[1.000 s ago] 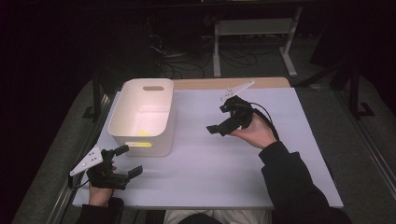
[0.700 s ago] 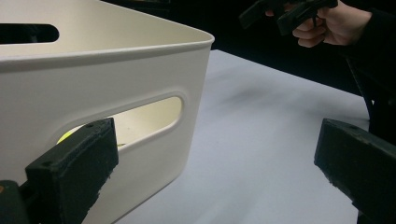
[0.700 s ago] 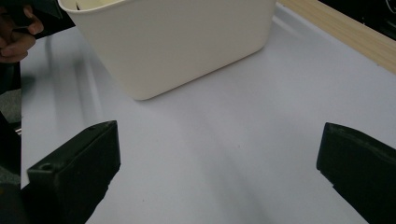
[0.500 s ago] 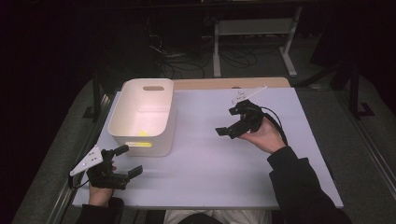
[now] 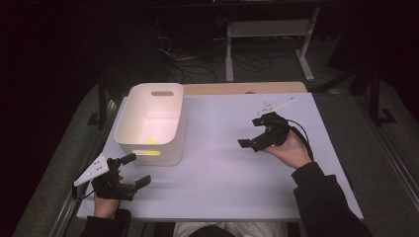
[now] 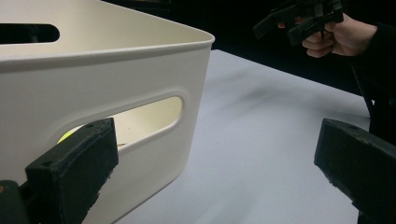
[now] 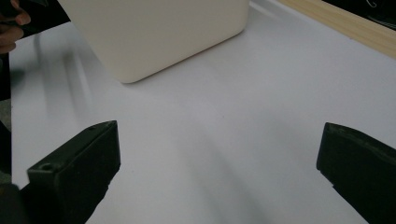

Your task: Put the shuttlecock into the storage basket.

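White bench [image 5: 222,163], dark room. Yellow item [image 5: 151,141] lies in bin [image 5: 129,123]; left gripper [image 5: 132,170] and right gripper [image 5: 251,133] wide open, empty. Drop looks done; next, retreat.

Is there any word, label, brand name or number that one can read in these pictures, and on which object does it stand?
None can be read.
White bin: plain walls, no print or label.
Table: bare white surface, no marking.
Left gripper and right gripper: black parts with no legible writing.
Grey plates on the grippers: too small to tell.
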Tool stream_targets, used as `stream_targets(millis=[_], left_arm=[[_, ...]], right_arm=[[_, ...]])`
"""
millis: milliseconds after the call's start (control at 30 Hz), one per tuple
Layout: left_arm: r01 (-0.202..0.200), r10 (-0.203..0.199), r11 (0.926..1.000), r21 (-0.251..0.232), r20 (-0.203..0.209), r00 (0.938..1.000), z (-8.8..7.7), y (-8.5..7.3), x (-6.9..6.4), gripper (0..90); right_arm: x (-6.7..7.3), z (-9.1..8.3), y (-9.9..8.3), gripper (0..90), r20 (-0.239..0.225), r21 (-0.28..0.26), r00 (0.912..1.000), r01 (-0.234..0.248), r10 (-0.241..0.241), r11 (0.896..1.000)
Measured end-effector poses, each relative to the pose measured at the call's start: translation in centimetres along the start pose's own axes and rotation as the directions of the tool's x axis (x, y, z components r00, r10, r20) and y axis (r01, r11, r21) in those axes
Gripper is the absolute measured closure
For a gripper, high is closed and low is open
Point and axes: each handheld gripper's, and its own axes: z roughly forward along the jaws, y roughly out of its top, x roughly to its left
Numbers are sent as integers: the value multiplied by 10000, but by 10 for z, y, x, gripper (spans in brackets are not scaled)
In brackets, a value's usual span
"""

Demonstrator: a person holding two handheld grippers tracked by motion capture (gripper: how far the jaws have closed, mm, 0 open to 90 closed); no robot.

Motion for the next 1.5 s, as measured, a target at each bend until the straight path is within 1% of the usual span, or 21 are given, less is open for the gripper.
stream_targets(millis=[233,633,667,867,1233,1500], left_arm=[[-5,5,10000,-2,6,10000,0,0,0,0],[-6,6,10000,0,-5,10000,0,0,0,0],[-10,10,10000,-6,-6,10000,0,0,0,0],[-28,28,10000,15,-11,10000,0,0,0,0],[-13,13,10000,10,-8,10000,0,0,0,0],[-38,38,10000,11,-11,10000,0,0,0,0]], right_arm=[[-4,-7,-11,0,167,-128,9998,-127,129,9998],[-7,-19,-32,0,315,-162,9985,-435,440,9989],[-8,-21,-37,0,341,-200,9982,-478,485,9987],[-10,-27,-51,0,471,-345,9963,-696,712,9970],[-10,-38,-70,0,696,-692,9934,-866,915,9938],[-12,-47,-87,0,938,-904,9892,-1039,1124,9905]])
